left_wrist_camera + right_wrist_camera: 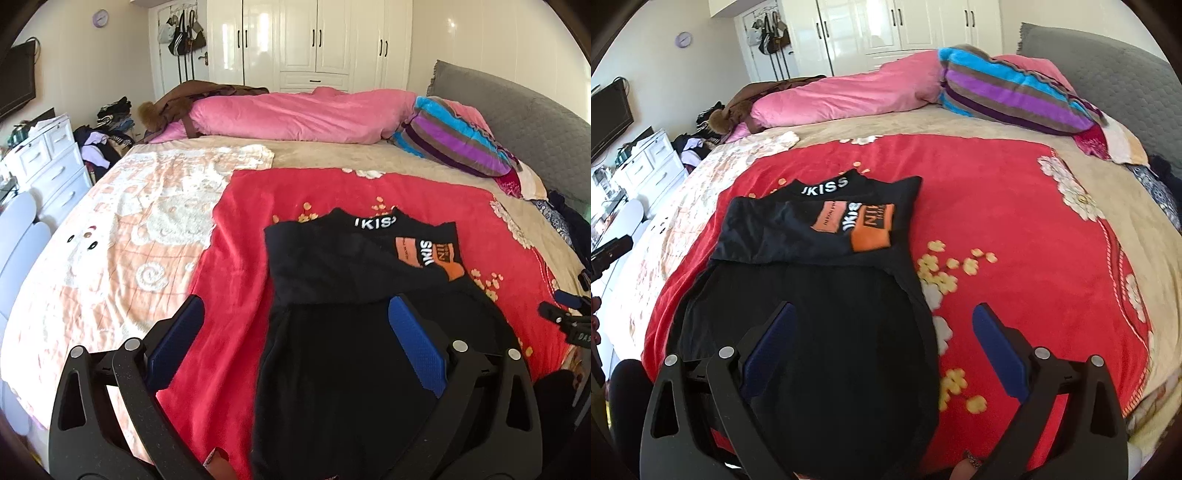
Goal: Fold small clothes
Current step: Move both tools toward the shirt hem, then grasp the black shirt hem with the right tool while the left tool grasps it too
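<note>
— What carries it all?

— A bed [325, 157] with a beige cover and a grey headboard [535, 125].

— And on the bed?

— A red blanket [240, 236] with yellow and white flowers, spread flat. Take that as the landmark. On its middle lies a black garment [332, 295] with white letters and orange patches, its upper part folded over.

— Beside the red blanket?

— Touching its left edge, a peach blanket [110, 236] with white patterns. Beyond its far edge, a pink quilt [295, 114] bunched across the bed, a brown coat [177, 99] at the quilt's left end. Beyond its far right corner, a striped pillow [454, 136] near the headboard.
</note>
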Demonstrator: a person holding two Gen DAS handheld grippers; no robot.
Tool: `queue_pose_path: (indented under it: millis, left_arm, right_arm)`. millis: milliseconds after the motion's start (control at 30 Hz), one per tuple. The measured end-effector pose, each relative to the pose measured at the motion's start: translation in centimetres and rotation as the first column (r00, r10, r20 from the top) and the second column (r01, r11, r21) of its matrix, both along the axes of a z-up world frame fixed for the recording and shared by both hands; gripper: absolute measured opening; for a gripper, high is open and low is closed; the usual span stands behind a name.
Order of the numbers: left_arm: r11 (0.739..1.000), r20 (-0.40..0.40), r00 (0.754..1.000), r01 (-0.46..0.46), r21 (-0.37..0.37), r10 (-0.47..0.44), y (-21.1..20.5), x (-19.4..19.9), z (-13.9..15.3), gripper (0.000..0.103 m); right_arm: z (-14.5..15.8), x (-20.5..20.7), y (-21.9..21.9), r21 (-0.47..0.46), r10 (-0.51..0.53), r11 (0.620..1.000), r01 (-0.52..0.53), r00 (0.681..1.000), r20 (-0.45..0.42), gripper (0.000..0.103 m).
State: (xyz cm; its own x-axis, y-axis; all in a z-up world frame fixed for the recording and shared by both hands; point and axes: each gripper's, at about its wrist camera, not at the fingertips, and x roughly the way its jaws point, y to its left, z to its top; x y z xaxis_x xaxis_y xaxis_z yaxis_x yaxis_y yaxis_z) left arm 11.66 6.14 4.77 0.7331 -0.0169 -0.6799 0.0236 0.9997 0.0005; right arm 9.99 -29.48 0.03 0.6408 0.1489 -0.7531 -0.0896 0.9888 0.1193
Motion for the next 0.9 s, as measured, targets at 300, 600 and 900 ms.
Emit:
queue_pose_path:
  millis: [300, 600, 900]
  left_arm:
    - [0.999, -0.046, 0.999, -0.014, 0.029, 0.016, 1.1, -2.0, -1.4, 0.094]
    - [0.999, -0.139, 0.99, -0.024, 0.044, 0.029, 2.5, -3.6, -4.3, 0.094]
    - [0.999, -0.237, 0.971, -0.02, 0.046, 0.031, 3.5, -5.4, -7.3, 0.094]
  right_arm:
    - [-0.5, -2.6, -1.3, -0.001, -0.009, 1.0, 0.009, 0.998, -0.054, 0.096]
    - [-2.3, -4.2, -1.0, -0.034, 0.009, 0.999, -0.014, 0.989, -0.145, 0.096]
    - [-5.4, -4.2, 0.9, -0.092, 0.017, 0.995, -0.048, 0.951, -0.309, 0.096]
